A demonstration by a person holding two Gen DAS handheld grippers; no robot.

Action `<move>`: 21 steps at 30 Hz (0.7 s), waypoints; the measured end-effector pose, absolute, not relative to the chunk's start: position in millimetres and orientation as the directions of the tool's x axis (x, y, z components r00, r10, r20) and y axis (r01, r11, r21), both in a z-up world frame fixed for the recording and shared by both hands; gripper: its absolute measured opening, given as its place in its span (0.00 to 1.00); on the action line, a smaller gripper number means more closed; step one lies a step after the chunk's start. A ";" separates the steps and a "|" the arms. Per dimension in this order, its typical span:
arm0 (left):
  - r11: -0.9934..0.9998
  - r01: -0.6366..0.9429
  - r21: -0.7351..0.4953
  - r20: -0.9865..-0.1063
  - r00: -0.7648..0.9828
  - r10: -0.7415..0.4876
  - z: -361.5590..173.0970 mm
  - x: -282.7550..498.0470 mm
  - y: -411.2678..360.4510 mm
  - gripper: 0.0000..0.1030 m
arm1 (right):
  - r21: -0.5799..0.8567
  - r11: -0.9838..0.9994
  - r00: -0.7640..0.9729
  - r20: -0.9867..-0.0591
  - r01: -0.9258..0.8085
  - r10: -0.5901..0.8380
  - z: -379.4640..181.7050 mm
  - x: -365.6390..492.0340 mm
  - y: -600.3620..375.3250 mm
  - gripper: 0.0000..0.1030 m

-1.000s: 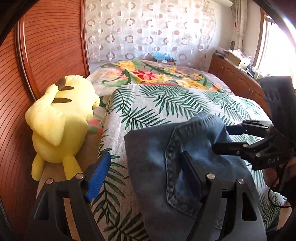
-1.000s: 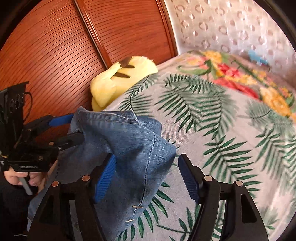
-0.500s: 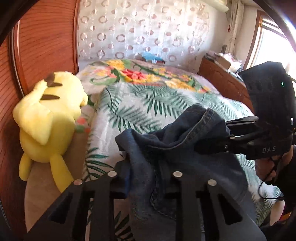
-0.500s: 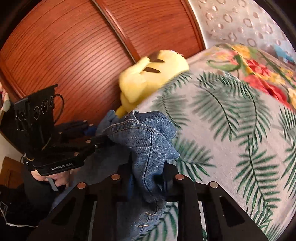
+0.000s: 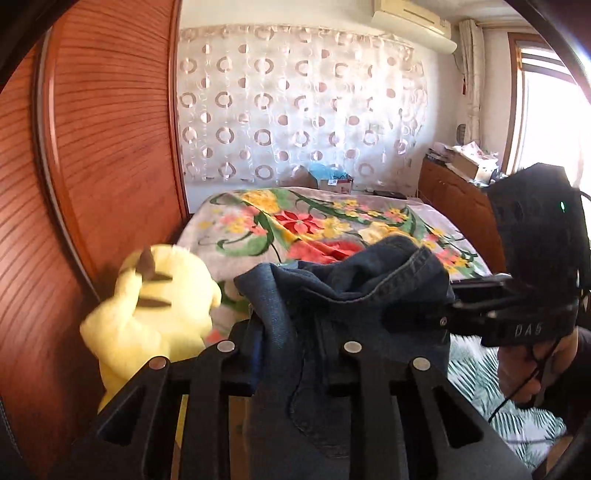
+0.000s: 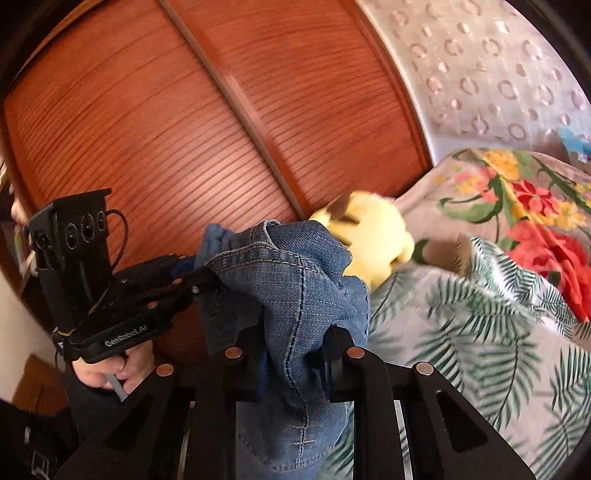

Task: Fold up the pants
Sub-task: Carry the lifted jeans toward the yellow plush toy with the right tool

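Now denim pants (image 5: 332, 306) bunched between each tool's clamped fingers.

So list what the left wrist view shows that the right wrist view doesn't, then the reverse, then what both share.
Left wrist only: air conditioner, window, wooden cabinet, right gripper from the side.
Right wrist only: left gripper from the side, the hand holding it.
Both: jeans clamped by both grippers, yellow plush toy, floral bedspread, wooden panel.

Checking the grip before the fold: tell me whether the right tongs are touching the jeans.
Touching. In the right wrist view the right tongs are closed with the jeans bunched between them, the denim hanging down below.
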State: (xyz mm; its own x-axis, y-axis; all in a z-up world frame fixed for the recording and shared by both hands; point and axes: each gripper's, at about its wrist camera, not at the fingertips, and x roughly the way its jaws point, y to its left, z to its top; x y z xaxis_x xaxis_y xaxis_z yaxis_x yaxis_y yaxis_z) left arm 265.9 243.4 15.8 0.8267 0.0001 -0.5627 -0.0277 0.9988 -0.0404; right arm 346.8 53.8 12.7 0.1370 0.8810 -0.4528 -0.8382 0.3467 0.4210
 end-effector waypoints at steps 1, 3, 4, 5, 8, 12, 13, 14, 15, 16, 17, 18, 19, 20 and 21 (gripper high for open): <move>0.999 -0.024 -0.037 -0.570 0.822 -0.002 14.5 281.1 243.9 0.23 | 0.423 0.362 0.157 -0.446 -0.830 0.881 8.5 355.9 53.3 0.21; 0.999 -0.021 -0.032 -0.589 0.808 -0.002 6.3 305.6 242.0 0.23 | 0.435 0.405 0.200 -0.443 -0.805 0.874 -3.9 376.3 51.0 0.21; 0.999 -0.022 -0.030 -0.601 0.799 0.000 0.7 316.2 240.8 0.23 | 0.438 0.431 0.219 -0.454 -0.789 0.863 -12.6 387.1 50.3 0.21; 0.999 -0.022 -0.025 -0.622 0.783 0.002 -10.2 332.7 238.4 0.23 | 0.444 0.457 0.232 -0.472 -0.771 0.851 -22.6 397.0 50.9 0.23; 0.999 -0.026 -0.022 -0.662 0.749 0.004 -31.7 356.5 235.5 0.23 | 0.458 0.528 0.251 -0.537 -0.715 0.805 -53.4 424.0 52.5 0.32; 0.996 -0.075 -0.046 -0.673 0.740 0.025 -44.6 362.9 237.2 0.23 | 0.465 0.594 0.253 -0.607 -0.656 0.754 -79.0 446.2 49.2 0.43; 0.996 -0.075 -0.057 -0.676 0.737 0.017 -44.9 361.0 236.6 0.24 | 0.459 0.606 0.251 -0.623 -0.650 0.741 -82.1 449.9 48.4 0.44; 0.996 -0.073 -0.060 -0.678 0.734 0.013 -45.3 358.7 235.3 0.25 | 0.449 0.624 0.253 -0.644 -0.640 0.722 -85.3 453.9 47.3 0.45; 0.996 -0.074 -0.052 -0.679 0.734 0.019 -45.2 355.6 232.5 0.25 | 0.440 0.639 0.253 -0.662 -0.631 0.706 -88.2 457.4 44.0 0.46; 0.996 -0.072 -0.047 -0.679 0.734 0.021 -45.9 353.0 230.9 0.25 | 0.439 0.641 0.248 -0.668 -0.629 0.701 -86.9 461.2 44.1 0.47; 0.997 -0.068 -0.046 -0.681 0.732 0.018 -46.3 350.5 228.9 0.26 | 0.437 0.640 0.241 -0.674 -0.632 0.698 -87.2 462.9 41.0 0.48; 0.997 -0.064 -0.048 -0.685 0.729 0.013 -47.0 347.2 226.6 0.26 | 0.424 0.647 0.246 -0.682 -0.634 0.689 -80.7 470.3 47.9 0.50; 0.997 -0.059 -0.048 -0.687 0.726 0.010 -47.8 344.4 224.6 0.26 | 0.401 0.658 0.261 -0.691 -0.637 0.674 -78.4 470.4 47.2 0.50; 0.998 -0.054 -0.044 -0.688 0.726 0.008 -48.5 340.0 222.7 0.26 | 0.384 0.667 0.276 -0.695 -0.638 0.664 -71.4 469.3 45.4 0.50; 0.998 -0.048 -0.040 -0.689 0.725 0.007 -49.4 333.7 220.5 0.26 | 0.367 0.676 0.293 -0.697 -0.639 0.655 -67.9 467.5 49.5 0.50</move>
